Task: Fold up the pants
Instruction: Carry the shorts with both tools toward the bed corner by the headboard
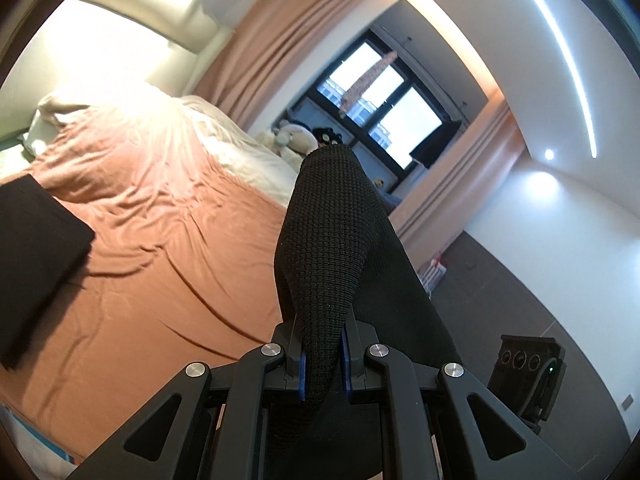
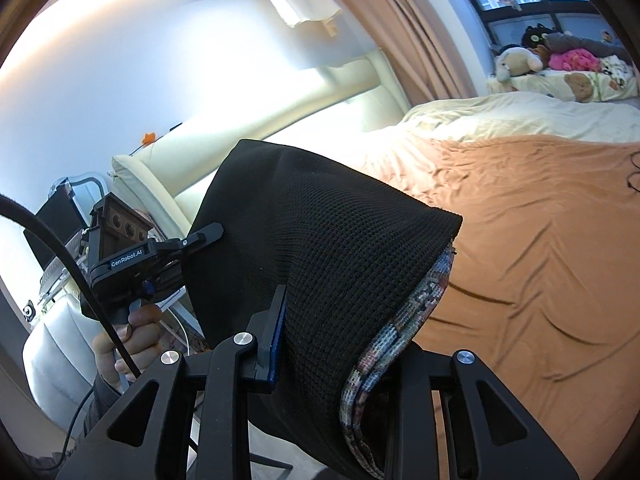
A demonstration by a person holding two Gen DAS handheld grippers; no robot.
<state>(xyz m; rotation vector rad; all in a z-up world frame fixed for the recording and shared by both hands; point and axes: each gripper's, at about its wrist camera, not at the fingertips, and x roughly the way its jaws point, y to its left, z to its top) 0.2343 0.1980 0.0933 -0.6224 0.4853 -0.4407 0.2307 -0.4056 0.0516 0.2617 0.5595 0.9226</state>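
Note:
The black knit pants (image 1: 328, 232) hang in the air over the edge of the bed, held up by both grippers. My left gripper (image 1: 324, 344) is shut on a bunched fold of them, its blue pads pressing on both sides. In the right wrist view my right gripper (image 2: 320, 344) is shut on the pants (image 2: 320, 240) near the patterned inner waistband (image 2: 400, 328); only its left finger shows, the cloth hides the other. The left gripper (image 2: 200, 240), held by a hand (image 2: 132, 336), grips the cloth's far left edge. The right gripper's body (image 1: 528, 368) shows at lower right, jaws hidden.
An orange sheet (image 2: 540, 240) covers the bed, with a cream duvet (image 2: 520, 116) and plush toys (image 2: 560, 56) at the far end. A flat black folded item (image 1: 36, 248) lies on the sheet at left. The padded headboard (image 2: 280, 112), curtains (image 1: 288, 40) and grey floor (image 1: 520, 288) surround it.

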